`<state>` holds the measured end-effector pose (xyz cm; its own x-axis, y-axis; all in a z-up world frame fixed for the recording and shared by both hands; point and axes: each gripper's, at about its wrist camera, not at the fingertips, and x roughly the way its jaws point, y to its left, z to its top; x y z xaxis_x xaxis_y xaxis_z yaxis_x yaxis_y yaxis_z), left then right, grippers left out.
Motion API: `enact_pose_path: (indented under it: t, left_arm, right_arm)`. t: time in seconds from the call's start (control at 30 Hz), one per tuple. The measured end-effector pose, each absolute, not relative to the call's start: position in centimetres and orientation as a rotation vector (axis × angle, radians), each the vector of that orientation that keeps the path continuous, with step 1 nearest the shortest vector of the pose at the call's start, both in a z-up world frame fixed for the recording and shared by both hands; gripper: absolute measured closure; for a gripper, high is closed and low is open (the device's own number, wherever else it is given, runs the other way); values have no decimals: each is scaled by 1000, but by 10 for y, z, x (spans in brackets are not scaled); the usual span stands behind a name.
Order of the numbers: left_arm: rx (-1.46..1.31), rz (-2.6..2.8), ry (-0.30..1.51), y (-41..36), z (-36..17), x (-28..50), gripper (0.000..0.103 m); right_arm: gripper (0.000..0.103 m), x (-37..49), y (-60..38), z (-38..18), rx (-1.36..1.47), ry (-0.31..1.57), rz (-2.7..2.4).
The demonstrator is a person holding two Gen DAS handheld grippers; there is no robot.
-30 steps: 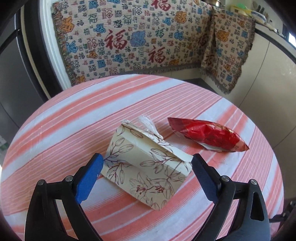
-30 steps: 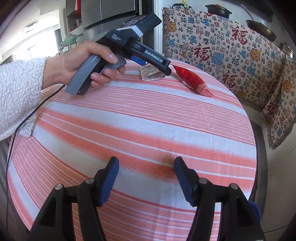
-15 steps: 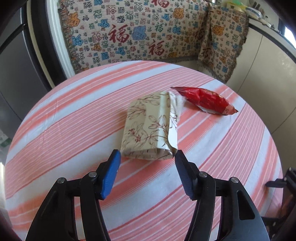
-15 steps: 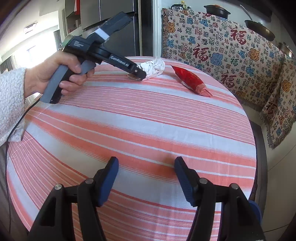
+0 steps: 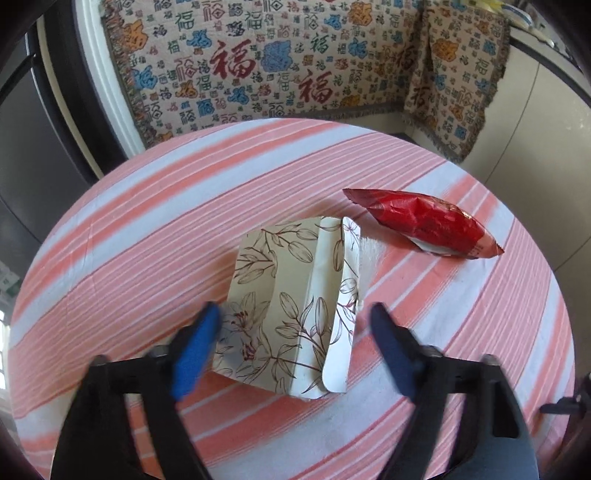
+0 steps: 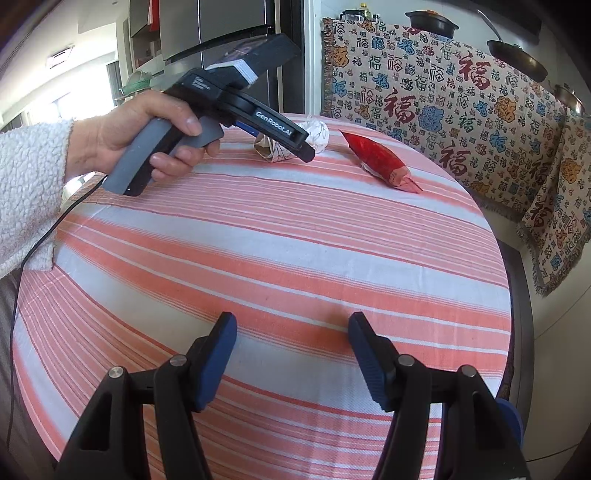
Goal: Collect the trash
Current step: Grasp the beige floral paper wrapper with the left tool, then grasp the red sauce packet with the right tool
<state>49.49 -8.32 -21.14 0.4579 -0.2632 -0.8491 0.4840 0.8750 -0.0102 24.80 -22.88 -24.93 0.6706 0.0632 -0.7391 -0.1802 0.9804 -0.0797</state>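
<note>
A floral-printed tissue pack (image 5: 291, 295) lies on the striped round table (image 5: 147, 221), with white tissue showing at its right edge. My left gripper (image 5: 295, 314) straddles the pack's near end. The left pad (image 5: 199, 343) is against the pack's side, and the right pad (image 5: 391, 350) stands a little apart from it. A red snack bag (image 5: 424, 221) lies just right of the pack. In the right wrist view, a hand holds the left gripper (image 6: 303, 151) down over the pack (image 6: 319, 134), with the red bag (image 6: 376, 158) beside it. My right gripper (image 6: 291, 332) hangs open over bare cloth.
A patterned throw (image 5: 277, 74) covers the seat behind the table and continues to the right (image 6: 443, 110). A dark fridge (image 6: 229, 33) stands at the back left. A black cable (image 6: 37, 243) trails from the left gripper over the table's left edge.
The left gripper's jaws narrowed from wide, and the pack rolled over and lay ahead of the tips. The gripper has since moved forward around the pack. The right gripper stayed still.
</note>
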Motion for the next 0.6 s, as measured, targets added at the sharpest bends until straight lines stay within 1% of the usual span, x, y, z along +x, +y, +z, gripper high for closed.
enact_pose_path:
  t: [0.17,0.3,0.4,0.47,0.6]
  left_arm:
    - [222,-430,955,-63,-205,464,38]
    - [94,-372,1009,-25,-198,416,38]
    - [37,-343,1027,-8,-198,377,38]
    - [10,-325,1020,0,-199,354,38]
    - [-14,-308,972,10,-201,326,38]
  right_arm:
    - [39,249,-235,-245,-124,844,154]
    - [39,251,-274,-222,-9,829,123]
    - [39,284,-305,-199,-46,806,53]
    - [39,321,-323,-188,-39,827,68]
    - [39,397,-333,-181,-126,865,59]
